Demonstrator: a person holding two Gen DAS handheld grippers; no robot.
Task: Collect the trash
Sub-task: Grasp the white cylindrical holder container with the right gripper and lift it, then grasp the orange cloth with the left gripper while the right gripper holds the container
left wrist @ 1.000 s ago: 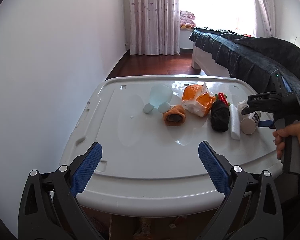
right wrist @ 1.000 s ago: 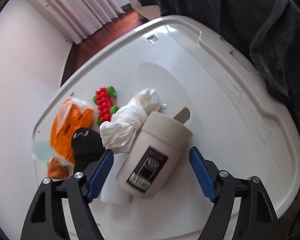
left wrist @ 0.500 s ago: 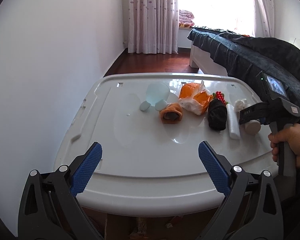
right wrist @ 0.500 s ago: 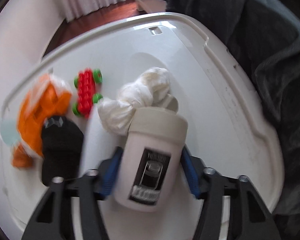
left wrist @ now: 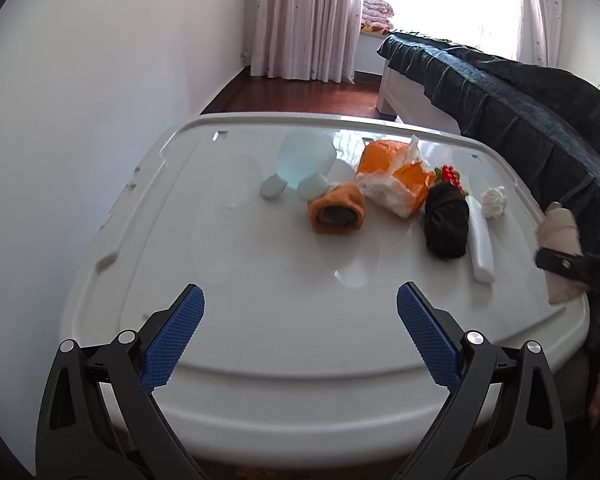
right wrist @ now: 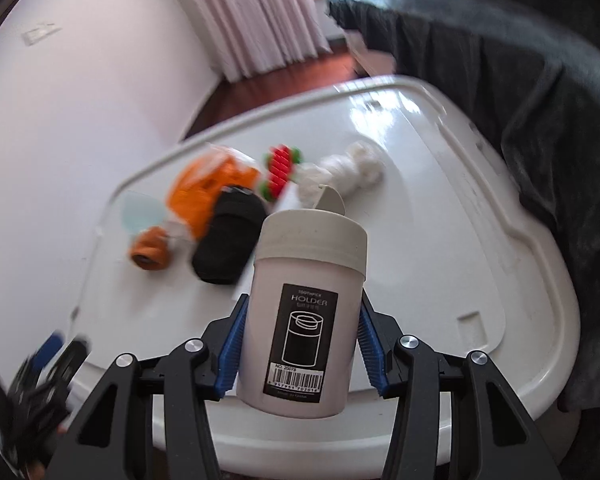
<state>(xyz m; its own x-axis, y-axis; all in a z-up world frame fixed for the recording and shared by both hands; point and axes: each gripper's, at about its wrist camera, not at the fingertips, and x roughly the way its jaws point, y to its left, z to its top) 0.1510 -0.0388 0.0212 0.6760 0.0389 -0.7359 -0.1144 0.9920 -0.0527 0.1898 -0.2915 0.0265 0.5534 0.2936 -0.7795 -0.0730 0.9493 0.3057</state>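
Jaws of my right gripper [right wrist: 298, 344] are clamped on the toothpick holder [right wrist: 302, 312], the blue pads pressing its two sides low on the body, and it is lifted clear of the bench [right wrist: 440, 208], above its near right part. It is a pale, off-white cylinder standing upright in the grip, with a cream cap whose small flip tab is raised at the back; a black label on its front shows a drawing of the jar, the word HOLDER and a barcode beneath. My right gripper points steeply down over the bench, and from the left wrist view only the holder's pale side [left wrist: 560, 232] and a dark bar of the gripper show at the far right edge, blurred. My left gripper [left wrist: 300, 340] hangs over the near edge of the bench, angled down, its jaws wide apart with nothing between them. Lying in a loose row across the far half of the bench are a pale blue piece [left wrist: 304, 156], an orange roll [left wrist: 336, 208], an orange-and-clear plastic bag [left wrist: 396, 176], a red and green toy [left wrist: 450, 176], a black bundle [left wrist: 446, 220], a white stick [left wrist: 482, 240] and a white knotted wad [left wrist: 494, 202]. A bed with a dark cover [left wrist: 520, 92] runs along the right side.
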